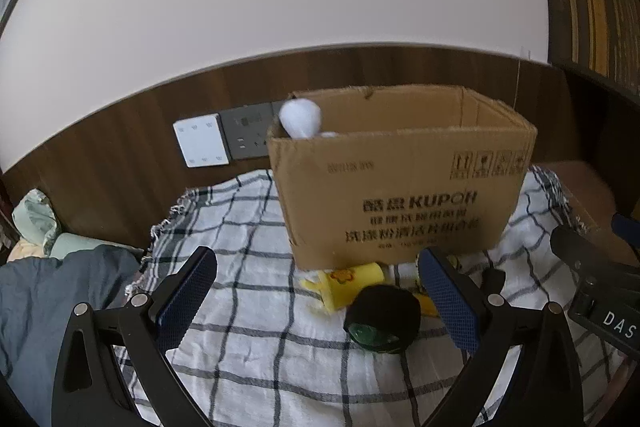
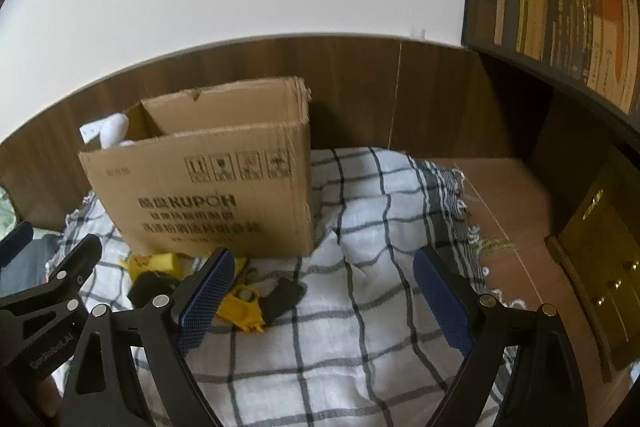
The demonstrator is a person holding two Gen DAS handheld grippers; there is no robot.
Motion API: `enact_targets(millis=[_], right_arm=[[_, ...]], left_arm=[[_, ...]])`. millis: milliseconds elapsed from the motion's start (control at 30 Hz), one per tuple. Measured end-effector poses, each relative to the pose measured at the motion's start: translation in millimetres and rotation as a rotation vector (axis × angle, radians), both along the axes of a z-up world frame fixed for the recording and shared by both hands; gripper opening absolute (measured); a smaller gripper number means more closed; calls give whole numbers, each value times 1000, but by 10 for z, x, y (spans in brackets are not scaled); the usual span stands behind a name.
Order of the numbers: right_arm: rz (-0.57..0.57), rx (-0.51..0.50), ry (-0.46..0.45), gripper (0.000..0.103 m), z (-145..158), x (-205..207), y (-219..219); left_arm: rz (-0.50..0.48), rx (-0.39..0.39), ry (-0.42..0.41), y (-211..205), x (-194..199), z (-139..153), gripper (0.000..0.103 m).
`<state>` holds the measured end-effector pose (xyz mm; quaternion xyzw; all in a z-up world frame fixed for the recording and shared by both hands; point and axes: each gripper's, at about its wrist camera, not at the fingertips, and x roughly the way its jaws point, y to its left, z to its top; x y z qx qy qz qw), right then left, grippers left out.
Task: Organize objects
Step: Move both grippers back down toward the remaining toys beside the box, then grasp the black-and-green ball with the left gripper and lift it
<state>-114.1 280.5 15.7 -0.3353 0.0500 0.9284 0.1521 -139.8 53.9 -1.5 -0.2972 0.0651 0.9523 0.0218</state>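
An open cardboard box point(image 1: 400, 187) point(image 2: 208, 195) stands on a checked cloth point(image 1: 248, 307) point(image 2: 360, 307), with a white rounded object point(image 1: 300, 119) point(image 2: 114, 131) sticking out of its left end. In front of the box lie a yellow cup point(image 1: 352, 283) point(image 2: 156, 263), a black round object with a green glassy face point(image 1: 382, 323) point(image 2: 148, 289) and a yellow and black tool point(image 2: 256, 303). My left gripper point(image 1: 320, 295) is open, with the black object just inside its right finger. My right gripper point(image 2: 324, 287) is open over bare cloth, the yellow tool beside its left finger.
Wood panelling with a white switch plate point(image 1: 202, 147) and a grey socket point(image 1: 248, 135) runs behind the box. Bedding point(image 1: 40, 307) lies at the left. Bookshelves point(image 2: 560, 7) and a brown surface point(image 2: 508, 195) with a drawer cabinet point(image 2: 600, 267) are at the right.
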Motion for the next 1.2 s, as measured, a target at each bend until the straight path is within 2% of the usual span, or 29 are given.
enact_targets(millis=[233, 500, 800, 1000, 1200], right_arm=[[-1, -19, -37, 91, -188, 4, 62], [0, -16, -43, 91, -240, 12, 111], [0, -27, -69, 91, -360, -34, 171], [6, -33, -76, 91, -399, -65, 161], [9, -38, -80, 91, -423, -87, 165]], left_arm=[[-27, -7, -43, 116, -36, -185, 103], [-41, -7, -120, 216, -123, -463, 102], [-46, -13, -186, 304, -228, -694, 87], [-55, -20, -184, 355, -225, -718, 86], [-88, -8, -197, 412, -223, -752, 73]])
